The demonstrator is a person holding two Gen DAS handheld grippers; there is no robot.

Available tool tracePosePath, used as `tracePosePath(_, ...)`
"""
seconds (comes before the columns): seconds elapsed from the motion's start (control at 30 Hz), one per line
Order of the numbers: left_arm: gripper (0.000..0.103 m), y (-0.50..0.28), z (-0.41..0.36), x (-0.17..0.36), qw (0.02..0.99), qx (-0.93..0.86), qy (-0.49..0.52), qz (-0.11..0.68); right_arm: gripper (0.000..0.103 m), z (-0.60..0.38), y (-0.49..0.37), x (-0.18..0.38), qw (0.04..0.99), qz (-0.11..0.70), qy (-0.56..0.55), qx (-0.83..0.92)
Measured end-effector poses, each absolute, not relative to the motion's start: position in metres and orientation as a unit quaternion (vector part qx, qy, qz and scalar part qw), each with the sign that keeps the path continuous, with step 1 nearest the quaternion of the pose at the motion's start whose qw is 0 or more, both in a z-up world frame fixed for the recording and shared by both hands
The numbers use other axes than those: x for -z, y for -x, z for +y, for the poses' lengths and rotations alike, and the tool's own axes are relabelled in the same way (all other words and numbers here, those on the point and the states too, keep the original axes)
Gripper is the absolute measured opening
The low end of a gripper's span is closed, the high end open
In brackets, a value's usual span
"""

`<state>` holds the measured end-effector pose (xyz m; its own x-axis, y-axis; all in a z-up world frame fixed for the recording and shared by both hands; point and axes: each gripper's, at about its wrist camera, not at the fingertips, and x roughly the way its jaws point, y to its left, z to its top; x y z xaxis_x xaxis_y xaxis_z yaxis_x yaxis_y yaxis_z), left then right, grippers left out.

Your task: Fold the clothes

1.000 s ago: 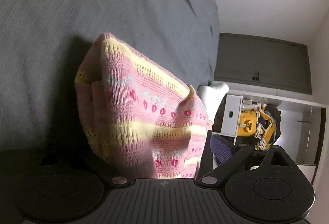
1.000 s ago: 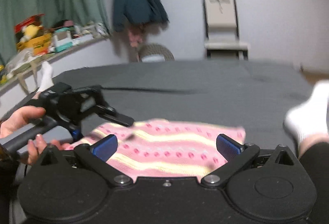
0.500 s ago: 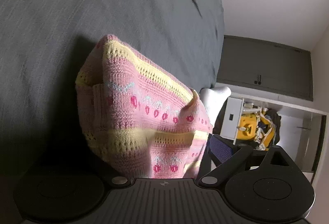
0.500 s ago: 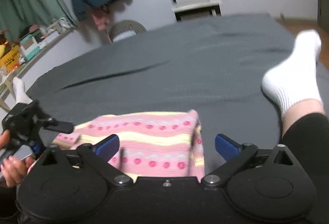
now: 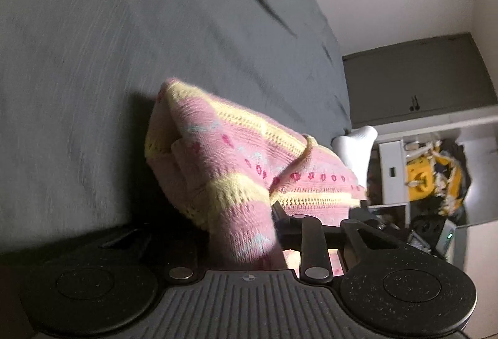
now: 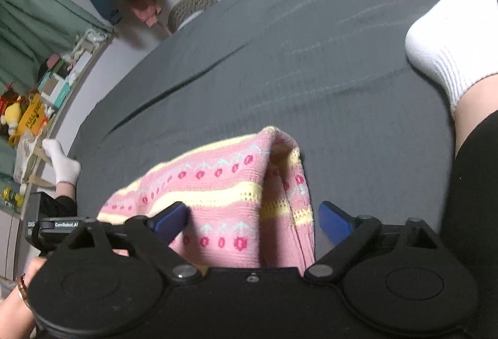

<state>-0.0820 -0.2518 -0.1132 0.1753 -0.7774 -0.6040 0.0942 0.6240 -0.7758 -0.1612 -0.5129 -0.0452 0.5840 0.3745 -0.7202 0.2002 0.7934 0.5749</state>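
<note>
Pink knit sweater [image 6: 224,199] bunched on grey bed [image 6: 311,58]; clamped in left claw [image 5: 277,233]; between wide-spread right claw [image 6: 252,219].

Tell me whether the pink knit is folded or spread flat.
Folded: the pink knit is doubled into layers, its fold edge raised off the grey bed.

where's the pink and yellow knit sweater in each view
Left wrist view: the pink and yellow knit sweater bunches up at centre, rising from the left gripper over the grey bed cover.
Right wrist view: it lies low at centre, between the open fingers of the right gripper.
Shared landmark: the white sock, right of the sweater in the left view, top right in the right view.
</note>
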Motion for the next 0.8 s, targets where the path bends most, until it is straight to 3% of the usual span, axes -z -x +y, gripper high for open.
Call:
tracePosePath(0.4,0.026,0.054,-0.237,0.101,0.707,0.294,0.316,0.56,0.099,-0.524,0.155,0.061,0.79,0.48,-0.366,-0.11)
tracePosePath(0.6,0.026,0.068,-0.206,0.133,0.661,0.284,0.407,0.563,0.097,-0.52,0.15,0.073,0.726,0.529,-0.373,-0.23)
tracePosePath(0.8,0.026,0.075,-0.207,0.135,0.662,0.292,0.404,0.559,0.097,-0.539,0.143,0.081,0.719,0.493,-0.446,-0.201)
